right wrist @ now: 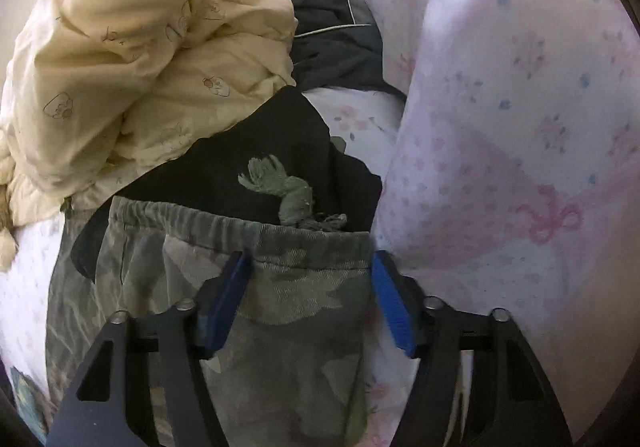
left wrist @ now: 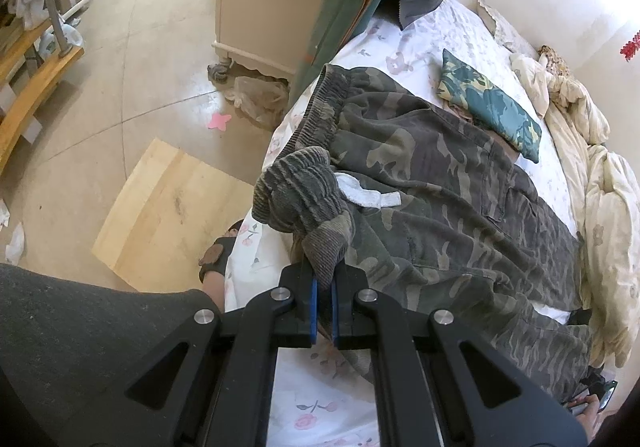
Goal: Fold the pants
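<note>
Camouflage pants (left wrist: 432,183) lie across the floral bed sheet (left wrist: 312,399), waistband toward the bed's left edge. My left gripper (left wrist: 324,287) is shut on a ribbed cuff (left wrist: 304,199) of the pants, held bunched above the fabric near the waistband. In the right wrist view the pants' elastic waistband end (right wrist: 280,247) lies between the blue pads (right wrist: 390,299) of my right gripper (right wrist: 308,267), which is open around it. A green drawstring (right wrist: 288,191) sticks out above the waistband, over black fabric (right wrist: 256,159).
A cream quilt (right wrist: 132,59) is heaped on the bed behind the pants. A pink floral pillow (right wrist: 520,127) stands at the right. A green patterned pillow (left wrist: 492,103) lies beside the pants. A cabinet (left wrist: 260,7), wooden board (left wrist: 168,203) and floor are left of the bed.
</note>
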Action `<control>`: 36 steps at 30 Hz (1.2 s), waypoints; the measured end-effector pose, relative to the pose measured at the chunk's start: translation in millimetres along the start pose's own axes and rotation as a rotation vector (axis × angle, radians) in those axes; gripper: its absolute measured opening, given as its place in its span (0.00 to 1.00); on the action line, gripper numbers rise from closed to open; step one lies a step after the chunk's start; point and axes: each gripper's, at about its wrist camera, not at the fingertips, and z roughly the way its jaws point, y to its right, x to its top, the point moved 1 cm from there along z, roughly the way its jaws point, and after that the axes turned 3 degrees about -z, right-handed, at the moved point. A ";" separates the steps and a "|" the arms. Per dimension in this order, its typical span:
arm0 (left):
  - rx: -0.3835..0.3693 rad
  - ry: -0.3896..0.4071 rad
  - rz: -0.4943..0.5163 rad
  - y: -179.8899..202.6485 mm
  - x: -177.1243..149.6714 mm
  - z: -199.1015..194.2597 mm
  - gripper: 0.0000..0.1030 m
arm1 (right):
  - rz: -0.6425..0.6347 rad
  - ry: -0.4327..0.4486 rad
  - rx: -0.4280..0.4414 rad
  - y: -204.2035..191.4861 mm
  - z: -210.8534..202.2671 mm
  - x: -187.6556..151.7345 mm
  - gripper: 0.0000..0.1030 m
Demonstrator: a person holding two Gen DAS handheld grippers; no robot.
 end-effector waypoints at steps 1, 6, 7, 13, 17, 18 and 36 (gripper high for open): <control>-0.001 -0.001 -0.001 -0.2 0.3 0.2 0.03 | -0.014 -0.003 0.011 -3.4 0.8 -0.2 0.19; -0.005 0.000 0.002 1.5 0.5 0.1 0.03 | -0.126 0.109 0.002 -24.5 -33.1 -3.9 0.09; -0.009 0.000 0.004 1.9 0.8 -0.6 0.03 | -0.138 0.126 0.014 -28.2 -39.9 -3.8 0.09; -0.067 0.003 0.000 0.7 8.2 -10.6 0.03 | -0.248 0.240 0.142 -55.1 -106.8 -5.4 0.09; -0.111 -0.005 -0.023 -3.4 17.1 -17.9 0.03 | -0.258 0.251 0.269 -67.4 -138.9 12.1 0.09; -0.125 -0.008 -0.038 -5.4 20.5 -19.7 0.03 | -0.267 0.263 0.296 -73.6 -147.6 18.6 0.09; -0.054 -0.022 -0.158 28.2 125.9 4.8 0.03 | -0.454 0.271 0.222 -248.6 -77.6 83.8 0.09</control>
